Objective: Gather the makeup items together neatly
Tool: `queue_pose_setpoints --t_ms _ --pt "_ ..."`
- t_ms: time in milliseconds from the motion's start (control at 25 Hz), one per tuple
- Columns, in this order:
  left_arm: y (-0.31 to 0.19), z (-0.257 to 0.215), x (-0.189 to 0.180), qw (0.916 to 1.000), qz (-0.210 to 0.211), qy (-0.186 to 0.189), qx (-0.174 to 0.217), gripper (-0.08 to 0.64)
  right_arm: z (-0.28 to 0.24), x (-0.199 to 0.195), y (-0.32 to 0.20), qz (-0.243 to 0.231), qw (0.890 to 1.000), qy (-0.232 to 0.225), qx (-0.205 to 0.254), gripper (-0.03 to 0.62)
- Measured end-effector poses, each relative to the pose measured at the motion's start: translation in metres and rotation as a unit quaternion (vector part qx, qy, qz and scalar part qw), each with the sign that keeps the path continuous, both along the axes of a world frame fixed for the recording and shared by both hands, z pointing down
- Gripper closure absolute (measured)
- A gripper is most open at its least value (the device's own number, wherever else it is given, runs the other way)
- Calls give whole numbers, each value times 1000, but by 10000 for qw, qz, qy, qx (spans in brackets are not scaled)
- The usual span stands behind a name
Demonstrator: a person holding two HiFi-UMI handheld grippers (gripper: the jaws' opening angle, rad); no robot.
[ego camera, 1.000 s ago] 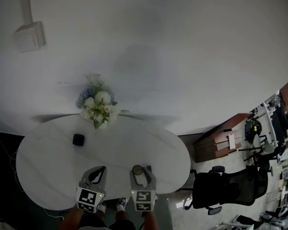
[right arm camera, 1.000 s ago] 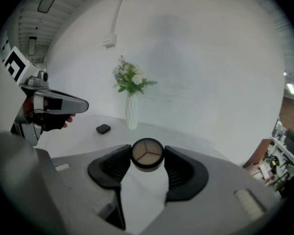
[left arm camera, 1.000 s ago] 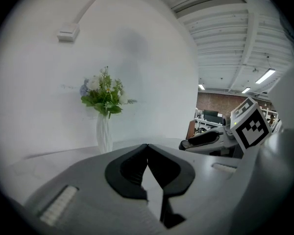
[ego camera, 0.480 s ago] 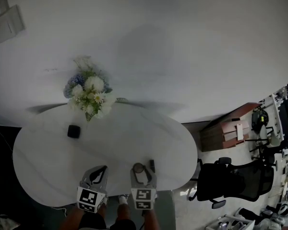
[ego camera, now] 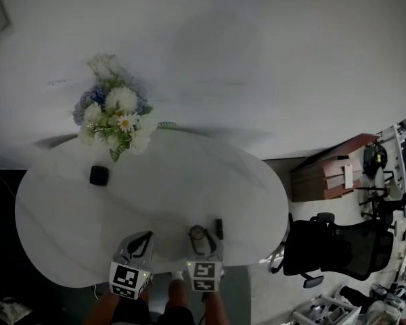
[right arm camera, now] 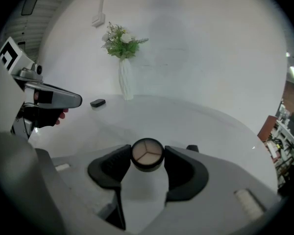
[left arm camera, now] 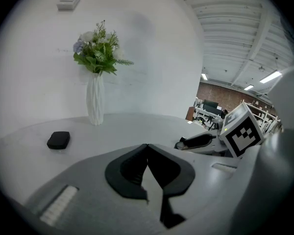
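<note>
Item 1, round 3-shade compact (right arm camera: 147,154): pinched in my right gripper (ego camera: 199,237) over the table's (ego camera: 189,181) near edge, carry step in hand, next move probably a haul far-left to set it beside the black case (ego camera: 99,175); my left gripper (left arm camera: 147,151), pressed together, holds nothing.

no legible text, no labels/nos.

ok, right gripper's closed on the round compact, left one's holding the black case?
Left is wrong: the left gripper is shut and empty; the black case lies on the table near the vase (left gripper view). The right gripper does grip the round compact.
</note>
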State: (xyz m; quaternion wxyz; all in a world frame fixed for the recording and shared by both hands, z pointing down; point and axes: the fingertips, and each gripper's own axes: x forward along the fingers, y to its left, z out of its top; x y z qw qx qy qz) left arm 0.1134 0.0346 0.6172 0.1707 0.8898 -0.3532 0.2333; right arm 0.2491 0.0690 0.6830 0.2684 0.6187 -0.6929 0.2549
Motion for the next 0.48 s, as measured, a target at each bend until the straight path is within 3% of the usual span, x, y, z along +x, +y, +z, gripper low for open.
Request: queue_pose_setpoints --t_ms 480 --pt "6 18 0 9998 -37 -113 -126 549 22 3 1 11 9999 -51 -96 376"
